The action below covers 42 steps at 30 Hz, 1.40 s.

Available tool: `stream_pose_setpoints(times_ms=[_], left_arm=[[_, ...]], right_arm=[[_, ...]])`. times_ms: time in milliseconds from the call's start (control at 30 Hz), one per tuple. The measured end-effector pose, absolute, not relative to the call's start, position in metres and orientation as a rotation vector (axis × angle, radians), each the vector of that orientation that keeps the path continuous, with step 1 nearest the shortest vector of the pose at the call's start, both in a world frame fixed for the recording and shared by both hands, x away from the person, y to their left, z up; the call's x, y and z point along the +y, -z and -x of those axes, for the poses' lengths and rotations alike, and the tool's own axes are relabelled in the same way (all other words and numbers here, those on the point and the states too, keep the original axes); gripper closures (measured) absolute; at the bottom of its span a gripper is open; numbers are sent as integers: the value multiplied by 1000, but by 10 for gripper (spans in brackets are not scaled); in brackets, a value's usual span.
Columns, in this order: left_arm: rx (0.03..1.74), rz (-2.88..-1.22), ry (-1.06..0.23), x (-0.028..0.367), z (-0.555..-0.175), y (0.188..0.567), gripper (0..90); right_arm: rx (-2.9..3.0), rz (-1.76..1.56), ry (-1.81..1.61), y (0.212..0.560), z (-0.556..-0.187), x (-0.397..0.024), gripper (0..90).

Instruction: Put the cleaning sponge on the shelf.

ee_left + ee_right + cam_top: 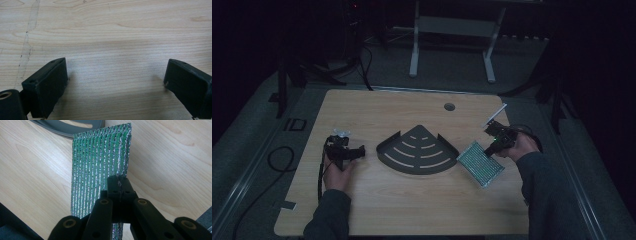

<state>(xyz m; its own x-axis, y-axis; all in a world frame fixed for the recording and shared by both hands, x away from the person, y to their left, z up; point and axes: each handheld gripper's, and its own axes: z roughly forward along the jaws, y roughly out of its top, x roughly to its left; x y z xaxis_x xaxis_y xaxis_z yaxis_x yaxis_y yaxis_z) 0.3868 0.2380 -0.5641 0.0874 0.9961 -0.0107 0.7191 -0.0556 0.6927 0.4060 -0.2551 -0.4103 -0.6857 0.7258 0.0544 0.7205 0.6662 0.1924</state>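
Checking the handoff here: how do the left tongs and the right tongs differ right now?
The left tongs stand wide open with nothing between their jaws; the right tongs are shut on the green glittery sponge cloth. The left tongs face bare wooden table; the right tongs hold the cloth's edge beside the grey corner shelf. Both have black jaws.

Lying right of centre near the table's right edge: a green-and-silver ribbed scouring pad, flat, rectangular, one edge lifting.
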Motion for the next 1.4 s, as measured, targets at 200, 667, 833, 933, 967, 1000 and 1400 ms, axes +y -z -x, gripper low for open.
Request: stream_pose_setpoints(times_ms=[200,667,833,933,967,1000,1400], left_arm=[[1685,-1833,-667,238,-387,564,53],[1685,-1832,-667,238,-387,564,53],[1686,-1831,-667,238,-387,564,53],[1686,-1831,-666,238,-387,564,53],[1686,-1831,-667,238,-387,564,53],[1686,-1831,-667,238,-387,564,53],[1686,-1831,-666,238,-387,564,53]], right_arm=[[2837,-1219,-319,403,-409,-249,896],[2832,-1202,-331,390,-419,-239,896],[2833,-1196,-341,389,-424,-231,895],[2837,-1193,-347,389,-427,-226,895],[2838,-1185,-346,389,-428,-224,896],[2840,-1182,-350,389,-428,-222,896],[2853,-1181,-358,392,-439,-207,895]])
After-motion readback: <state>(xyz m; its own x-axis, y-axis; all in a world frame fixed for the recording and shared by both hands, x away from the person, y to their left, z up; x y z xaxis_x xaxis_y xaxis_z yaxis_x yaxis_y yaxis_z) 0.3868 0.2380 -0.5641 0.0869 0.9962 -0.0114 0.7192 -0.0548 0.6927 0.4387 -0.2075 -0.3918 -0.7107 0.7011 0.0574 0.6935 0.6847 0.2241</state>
